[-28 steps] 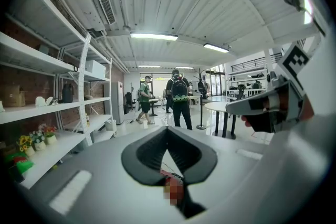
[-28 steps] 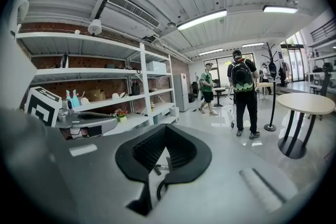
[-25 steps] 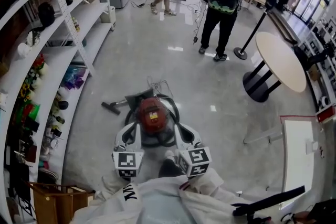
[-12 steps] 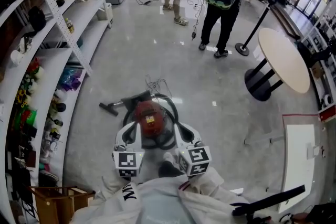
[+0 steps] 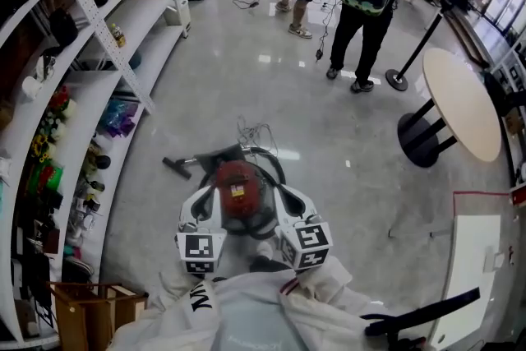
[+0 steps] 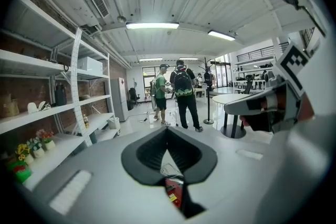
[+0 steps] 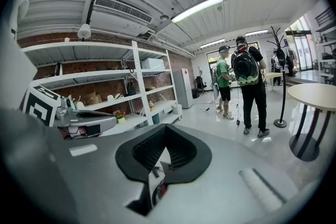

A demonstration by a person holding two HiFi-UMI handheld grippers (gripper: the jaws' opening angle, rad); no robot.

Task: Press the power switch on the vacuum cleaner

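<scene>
Head view: we find the red vacuum cleaner (image 5: pixel 238 189) on the floor (image 5: pixel 246 86), flanked by the left gripper (image 5: pixel 203 204) and the right gripper (image 5: pixel 288 204).

Left gripper view: we read the jaws drawn together, holding nothing, with the vacuum cleaner (image 6: pixel 173 194) just below them.

Right gripper view: jaws likewise together and empty, above the vacuum cleaner (image 7: pixel 157 191).

Glossy floor (image 5: pixel 230 78): red vacuum cleaner (image 5: pixel 238 191), loose cord (image 5: pixel 251 130) beside.

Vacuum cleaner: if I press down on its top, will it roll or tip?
Tipping seems unlikely: the vacuum cleaner is a squat canister low on the floor. It might skate slightly, since that floor looks glossy. Its looped hose looks floppy.
</scene>
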